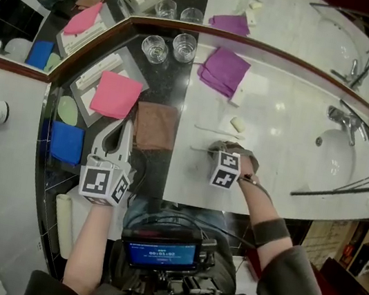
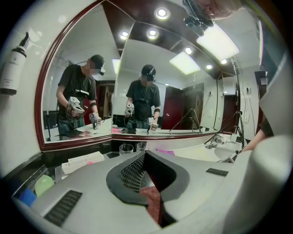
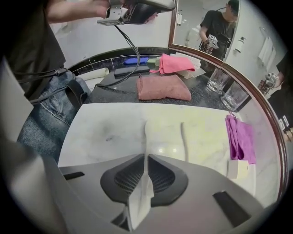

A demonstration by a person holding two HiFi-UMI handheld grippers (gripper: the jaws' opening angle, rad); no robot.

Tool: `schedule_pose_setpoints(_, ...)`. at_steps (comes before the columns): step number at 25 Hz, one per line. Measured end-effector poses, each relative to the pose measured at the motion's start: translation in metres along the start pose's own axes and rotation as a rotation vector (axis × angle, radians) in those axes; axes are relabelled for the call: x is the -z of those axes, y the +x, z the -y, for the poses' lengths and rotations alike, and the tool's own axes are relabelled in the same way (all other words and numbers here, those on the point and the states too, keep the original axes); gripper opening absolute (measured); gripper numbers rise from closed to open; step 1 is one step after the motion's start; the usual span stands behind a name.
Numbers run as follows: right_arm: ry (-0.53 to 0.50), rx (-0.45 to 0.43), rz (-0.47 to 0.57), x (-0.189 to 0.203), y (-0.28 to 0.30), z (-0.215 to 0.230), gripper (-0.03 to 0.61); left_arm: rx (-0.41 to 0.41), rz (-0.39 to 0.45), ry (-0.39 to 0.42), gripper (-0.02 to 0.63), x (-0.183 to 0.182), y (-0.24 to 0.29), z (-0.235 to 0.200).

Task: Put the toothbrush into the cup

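My right gripper point(image 1: 220, 149) points down at the white marble counter point(image 1: 271, 172), shut on a white toothbrush point(image 3: 146, 137) whose handle runs out ahead between the pads. In the head view its end point(image 1: 200, 148) sticks out to the left of the gripper. A second white toothbrush point(image 1: 218, 131) point(image 3: 184, 139) lies just beyond on the marble. Two clear glass cups point(image 1: 155, 49) point(image 1: 184, 47) stand at the back by the mirror, far from both grippers. My left gripper point(image 1: 122, 133) point(image 2: 145, 183) is shut and empty, hovering over the dark counter beside the brown towel point(image 1: 154, 126).
A pink towel point(image 1: 115, 93) lies on a white tray, and a blue cloth point(image 1: 66, 141) sits at the left. Towards the back centre are a purple cloth point(image 1: 224, 69) and a small soap point(image 1: 238, 124). The sink point(image 1: 340, 159), faucet point(image 1: 342, 119) and tripod legs point(image 1: 346, 188) fill the right.
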State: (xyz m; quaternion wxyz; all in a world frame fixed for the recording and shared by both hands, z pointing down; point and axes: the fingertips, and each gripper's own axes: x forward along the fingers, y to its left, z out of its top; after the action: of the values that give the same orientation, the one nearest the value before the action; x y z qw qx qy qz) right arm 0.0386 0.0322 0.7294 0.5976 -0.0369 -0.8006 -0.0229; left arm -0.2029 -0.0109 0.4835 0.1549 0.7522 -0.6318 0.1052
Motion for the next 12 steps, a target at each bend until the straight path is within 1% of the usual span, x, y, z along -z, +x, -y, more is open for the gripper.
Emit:
schedule_pose_setpoints(3,0.029,0.016,0.034,-0.007,-0.004,0.003,0.048,0.001,-0.019,-0.004,0.0,0.002,-0.001,0.0)
schedule_pose_setpoints(7,0.074,0.045,0.102,-0.023,-0.016,0.012,0.049,0.003,-0.014,-0.006,0.0,0.008,-0.001,-0.001)
schedule_pose_setpoints(12,0.107,0.115,0.198,-0.052,-0.038,0.033,0.048,0.007,-0.011,-0.012,0.0,0.012,0.001,-0.003)
